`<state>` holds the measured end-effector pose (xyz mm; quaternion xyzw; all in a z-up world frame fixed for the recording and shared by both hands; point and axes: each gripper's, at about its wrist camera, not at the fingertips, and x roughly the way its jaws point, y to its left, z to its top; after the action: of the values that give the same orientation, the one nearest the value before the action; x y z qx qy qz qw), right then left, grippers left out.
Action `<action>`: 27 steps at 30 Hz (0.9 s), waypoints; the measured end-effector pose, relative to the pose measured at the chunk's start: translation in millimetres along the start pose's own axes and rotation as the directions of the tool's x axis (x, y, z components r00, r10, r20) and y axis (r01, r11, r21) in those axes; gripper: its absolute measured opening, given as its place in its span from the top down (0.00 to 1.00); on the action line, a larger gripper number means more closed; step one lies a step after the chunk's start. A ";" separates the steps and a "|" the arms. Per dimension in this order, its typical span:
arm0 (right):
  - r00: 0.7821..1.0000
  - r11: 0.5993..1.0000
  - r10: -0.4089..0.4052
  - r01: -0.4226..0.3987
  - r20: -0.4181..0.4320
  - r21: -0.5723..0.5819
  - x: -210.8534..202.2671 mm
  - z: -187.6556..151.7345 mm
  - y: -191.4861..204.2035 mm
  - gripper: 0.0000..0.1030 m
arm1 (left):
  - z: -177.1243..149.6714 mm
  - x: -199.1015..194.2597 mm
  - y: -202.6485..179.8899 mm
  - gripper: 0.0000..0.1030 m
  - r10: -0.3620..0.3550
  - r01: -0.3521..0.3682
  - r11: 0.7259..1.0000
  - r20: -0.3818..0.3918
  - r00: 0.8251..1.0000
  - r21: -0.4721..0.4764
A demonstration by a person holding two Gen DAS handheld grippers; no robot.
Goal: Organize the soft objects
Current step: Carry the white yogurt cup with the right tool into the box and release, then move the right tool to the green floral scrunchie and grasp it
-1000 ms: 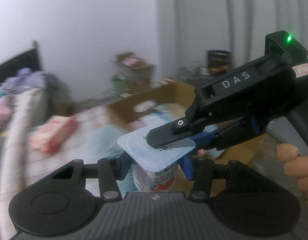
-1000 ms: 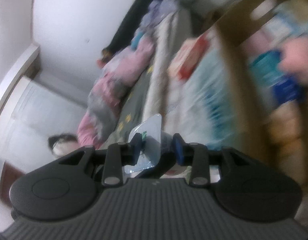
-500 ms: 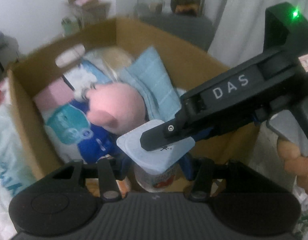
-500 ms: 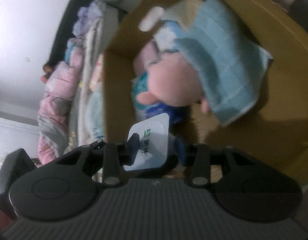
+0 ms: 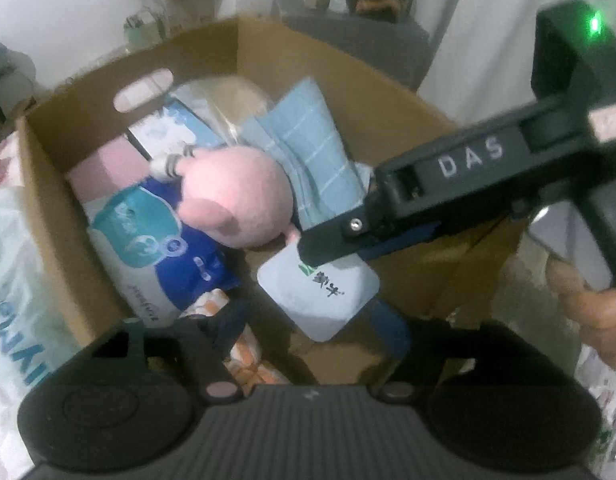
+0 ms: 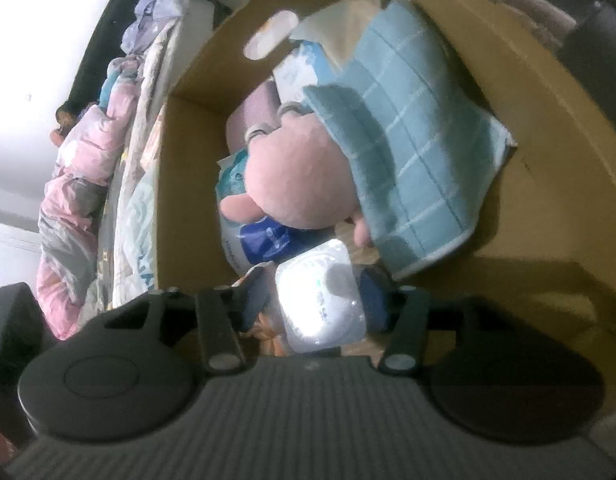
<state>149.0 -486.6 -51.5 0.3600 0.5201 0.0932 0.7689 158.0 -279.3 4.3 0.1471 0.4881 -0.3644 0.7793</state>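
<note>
While the left wrist view looks down into the cardboard box (image 5: 60, 216), the pale packet (image 5: 319, 292) sits between the left gripper (image 5: 308, 320) fingers — jaws opening, pads off it. From the right wrist, the right gripper (image 6: 315, 300) is likewise opening — packet (image 6: 319, 300) between, beside the pink plush (image 6: 304, 176).

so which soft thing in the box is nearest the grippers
The white pack with the light blue top, right between both grippers' fingers; the pink plush and blue towel lie farther in.

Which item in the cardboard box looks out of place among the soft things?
The sealed plastic cup, near the box's front corner: it is a rigid food container among a plush toy, towel and soft packs, lying tilted.
</note>
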 end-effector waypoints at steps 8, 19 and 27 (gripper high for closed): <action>0.986 0.994 0.007 0.012 0.169 -0.109 -50.5 -19.8 31.0 0.38 | -46.2 -85.6 25.0 0.19 -0.057 0.088 0.987 0.220 0.974 -0.133; 0.965 0.898 0.258 -0.222 0.045 -0.381 -28.5 -62.8 156.5 0.37 | -176.0 -172.7 96.9 0.18 0.324 -0.206 0.912 0.315 0.892 -0.354; 0.970 0.795 0.204 -0.243 -0.132 -0.556 53.7 -119.0 237.3 0.37 | -241.1 -178.6 160.7 0.22 0.495 -0.322 0.787 0.226 0.839 -0.526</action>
<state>124.4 -232.8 39.7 0.1706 0.4474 0.3456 0.8070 68.7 48.5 23.2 -0.0089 0.3690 -0.0755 0.9263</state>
